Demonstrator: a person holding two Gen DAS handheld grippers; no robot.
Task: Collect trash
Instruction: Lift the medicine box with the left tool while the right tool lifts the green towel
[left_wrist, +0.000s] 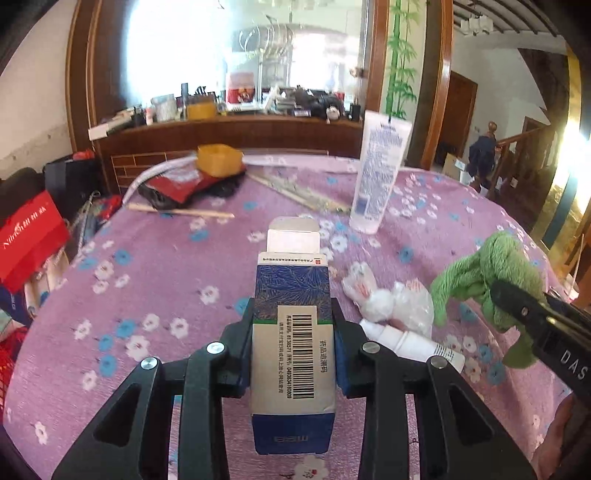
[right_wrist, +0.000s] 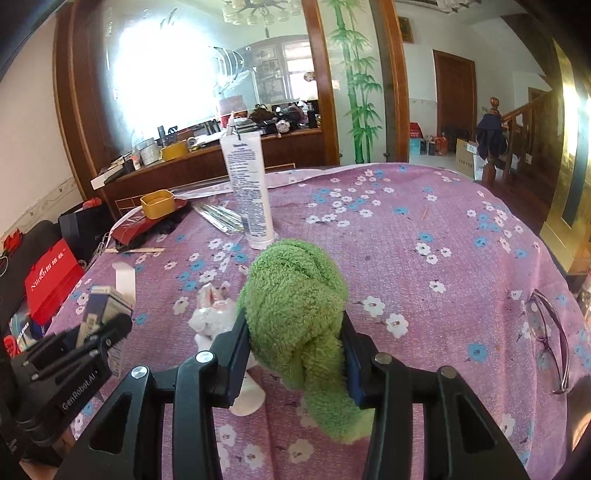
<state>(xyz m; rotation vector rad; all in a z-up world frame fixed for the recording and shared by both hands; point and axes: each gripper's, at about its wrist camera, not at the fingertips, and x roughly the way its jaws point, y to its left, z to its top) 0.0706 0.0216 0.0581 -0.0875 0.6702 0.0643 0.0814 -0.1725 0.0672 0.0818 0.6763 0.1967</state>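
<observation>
We hold the blue and white cardboard box (left_wrist: 293, 343) in our left gripper (left_wrist: 293, 347). The box is light and thin, so a hard squeeze could crush it; its flat sides are the best place to hold. The jaws are closed on those sides, above the purple flowered tablecloth (left_wrist: 155, 266). Our right gripper (right_wrist: 295, 354) is clamped on the soft, floppy green fuzzy cloth (right_wrist: 291, 295), which hangs down. Crumpled white plastic wrap (left_wrist: 391, 302) lies on the table between them.

The box (left_wrist: 293, 347) carries a barcode label reading 药品追溯码. The left gripper (right_wrist: 92, 354) body, lower left of the frame, reads "GenRobot.AI".
</observation>
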